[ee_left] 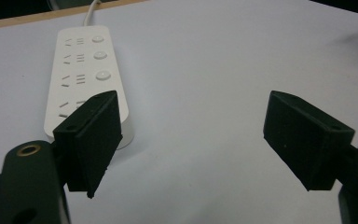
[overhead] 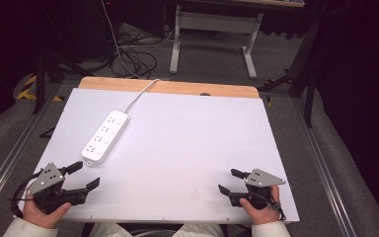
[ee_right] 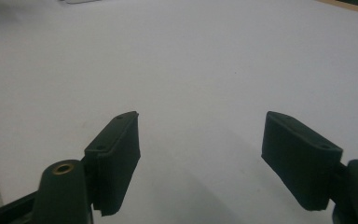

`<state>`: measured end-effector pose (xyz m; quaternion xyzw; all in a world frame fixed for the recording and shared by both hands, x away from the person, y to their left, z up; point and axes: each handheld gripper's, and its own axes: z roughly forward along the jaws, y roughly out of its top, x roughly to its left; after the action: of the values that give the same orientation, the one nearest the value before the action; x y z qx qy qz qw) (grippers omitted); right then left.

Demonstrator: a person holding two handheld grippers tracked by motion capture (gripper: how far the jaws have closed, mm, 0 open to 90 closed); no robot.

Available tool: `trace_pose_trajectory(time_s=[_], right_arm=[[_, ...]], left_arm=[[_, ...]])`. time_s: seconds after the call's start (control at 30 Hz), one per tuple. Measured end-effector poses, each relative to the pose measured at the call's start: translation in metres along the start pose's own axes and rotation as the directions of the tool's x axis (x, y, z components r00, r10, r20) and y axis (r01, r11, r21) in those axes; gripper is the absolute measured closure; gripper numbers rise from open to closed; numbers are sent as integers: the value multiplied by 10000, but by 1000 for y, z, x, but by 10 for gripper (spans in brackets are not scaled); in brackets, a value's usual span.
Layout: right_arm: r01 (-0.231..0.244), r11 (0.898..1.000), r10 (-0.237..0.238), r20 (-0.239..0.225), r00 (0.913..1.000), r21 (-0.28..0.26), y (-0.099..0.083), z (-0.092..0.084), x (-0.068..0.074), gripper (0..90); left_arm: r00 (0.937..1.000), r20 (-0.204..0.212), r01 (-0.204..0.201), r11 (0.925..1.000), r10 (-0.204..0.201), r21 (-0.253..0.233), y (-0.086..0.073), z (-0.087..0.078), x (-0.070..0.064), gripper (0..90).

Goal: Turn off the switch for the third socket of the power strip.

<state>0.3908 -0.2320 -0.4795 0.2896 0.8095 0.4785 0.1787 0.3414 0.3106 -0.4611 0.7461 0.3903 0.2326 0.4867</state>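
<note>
Four sockets are showing on the white strip (overhead: pixel 105 137), cord trailing off the table's (overhead: pixel 187 148) far edge. Left gripper (overhead: pixel 86 174) and right gripper (overhead: pixel 228 180) are both resting spread, holding nothing.

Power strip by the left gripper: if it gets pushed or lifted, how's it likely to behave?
The power strip looks like a rigid, flat plastic bar, so it should slide rather than roll or tip. Its smooth shell on the smooth table may skid or pivot. The cord runs off the far edge and would likely drag or tug.

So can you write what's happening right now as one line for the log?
left gripper: open, near power strip | right gripper: open, over bare table | power strip: flat, untouched
</note>
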Motion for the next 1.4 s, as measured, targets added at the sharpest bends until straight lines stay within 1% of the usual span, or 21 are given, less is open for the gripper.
trace_pose_trajectory(time_s=[0.1,0.27,0.3,0.33,0.43,0.5,0.63,0.73,0.77,0.87,0.97,1.2,1.37,1.4], right_arm=[[-27,10000,27,33,10000,37,-1,0,-1,279],[-6,10000,6,-10,10000,6,-1,1,0,280],[9,10000,-9,-8,10000,17,-1,2,0,282],[9,10000,-9,-8,10000,17,-1,2,0,282],[55,9999,-55,45,10000,99,-1,1,0,285],[57,9999,-57,48,10000,96,-1,1,0,284],[-34,9999,34,-16,10000,117,-1,3,0,285],[-52,10000,52,-29,10000,81,-1,3,1,285],[-52,10000,52,-29,10000,81,-1,3,1,285],[-26,9999,26,-13,10000,131,-1,3,1,289],[-20,9999,20,-18,10000,147,-1,3,1,289],[-11,9999,12,-59,10000,146,-1,4,2,291],[-31,9999,32,-51,10000,147,-1,4,2,291],[-35,9999,36,-45,10000,162,-1,4,2,291]], left_arm=[[10000,0,85,10000,-85,-4,0,0,0,196],[10000,-58,65,10000,-65,18,0,0,0,196],[10000,-68,3,10000,-3,-4,0,0,0,196],[10000,-72,63,10000,-63,-33,0,0,-1,196],[9998,-95,-181,9998,182,24,1,0,-1,196],[9997,-145,-201,9998,202,40,1,0,-3,196],[9999,-152,23,10000,-22,47,1,0,-2,194],[9999,-154,37,10000,-36,62,1,-1,-1,190],[9998,-125,127,9999,-127,9,1,0,-2,190],[9999,-148,-20,10000,22,73,2,-1,-2,190],[9998,-175,-81,9999,82,69,2,-1,-3,190],[9997,-222,-85,10000,86,23,3,-2,-3,186],[9999,-163,-52,9996,57,280,9,-3,-4,187],[9999,-125,65,9996,-61,291,11,-3,-5,190]])
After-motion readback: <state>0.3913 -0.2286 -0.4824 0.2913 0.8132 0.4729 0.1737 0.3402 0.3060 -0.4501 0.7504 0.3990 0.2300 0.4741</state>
